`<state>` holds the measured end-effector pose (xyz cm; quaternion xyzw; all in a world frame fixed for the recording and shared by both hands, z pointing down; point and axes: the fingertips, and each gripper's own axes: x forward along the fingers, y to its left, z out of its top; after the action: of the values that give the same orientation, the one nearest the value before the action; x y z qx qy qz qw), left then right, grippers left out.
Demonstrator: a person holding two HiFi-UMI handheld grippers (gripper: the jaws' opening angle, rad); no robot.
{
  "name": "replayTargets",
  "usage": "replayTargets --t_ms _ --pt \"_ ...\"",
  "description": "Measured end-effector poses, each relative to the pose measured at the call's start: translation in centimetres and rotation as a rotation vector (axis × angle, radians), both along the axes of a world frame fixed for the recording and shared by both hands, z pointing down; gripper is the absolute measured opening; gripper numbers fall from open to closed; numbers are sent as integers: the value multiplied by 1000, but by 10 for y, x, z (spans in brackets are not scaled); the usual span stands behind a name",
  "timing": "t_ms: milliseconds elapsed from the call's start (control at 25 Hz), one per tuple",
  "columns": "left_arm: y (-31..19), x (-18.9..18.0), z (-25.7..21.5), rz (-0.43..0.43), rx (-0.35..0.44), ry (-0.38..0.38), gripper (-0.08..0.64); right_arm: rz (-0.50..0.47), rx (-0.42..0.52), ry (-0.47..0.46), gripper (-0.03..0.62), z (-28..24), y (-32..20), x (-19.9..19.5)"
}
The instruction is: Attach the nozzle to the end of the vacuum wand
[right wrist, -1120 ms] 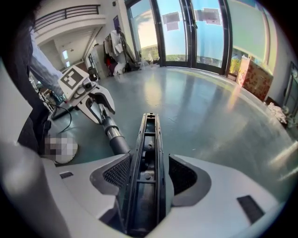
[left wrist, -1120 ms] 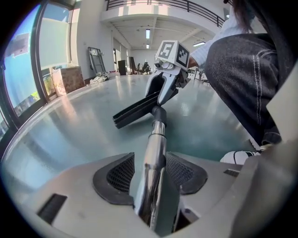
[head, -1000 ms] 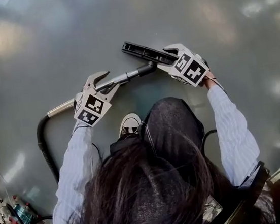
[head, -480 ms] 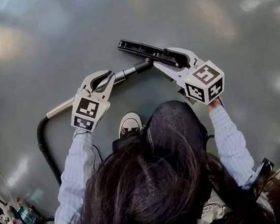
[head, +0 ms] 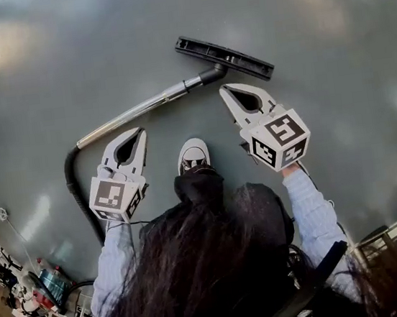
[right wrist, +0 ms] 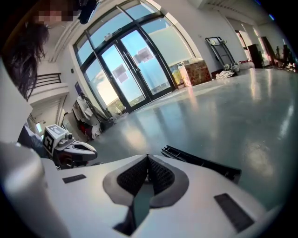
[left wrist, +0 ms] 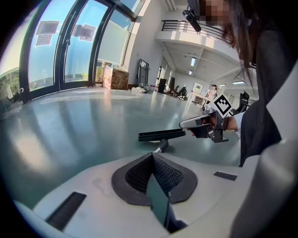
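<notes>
Left tool [head: 136,135] and right tool [head: 226,91] are closed, empty. Floor nozzle [head: 225,58], twelve o'clock, may be shed from wand [head: 134,112] if shallowly seated.

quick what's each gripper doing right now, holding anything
Left gripper: jaws just closed, shut, empty, off the wand.
Right gripper: jaws just closed, shut, empty, off the nozzle.

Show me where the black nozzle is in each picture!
Head view: nozzle top middle, at the wand end.
Left gripper view: nozzle near the centre.
Right gripper view: nozzle right of centre, lower half.
Shared landmark: shiny grey floor beneath it.
</notes>
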<state>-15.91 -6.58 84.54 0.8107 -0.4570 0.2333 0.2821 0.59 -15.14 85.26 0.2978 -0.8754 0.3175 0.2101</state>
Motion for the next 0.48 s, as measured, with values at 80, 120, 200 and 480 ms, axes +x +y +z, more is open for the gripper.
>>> replayTargets --t_ms 80,120,200,480 --pt "12 -6 -21 -39 -28 12 5 3 -43 -9 6 -20 15 -7" --pt "15 -9 -34 -68 -34 21 5 8 -62 -11 6 -31 21 -9" --pt "20 -10 -63 -126 -36 42 5 18 -86 -1 6 -57 32 -8" --pt "43 4 -197 -148 -31 53 5 50 -143 11 6 -200 61 -3"
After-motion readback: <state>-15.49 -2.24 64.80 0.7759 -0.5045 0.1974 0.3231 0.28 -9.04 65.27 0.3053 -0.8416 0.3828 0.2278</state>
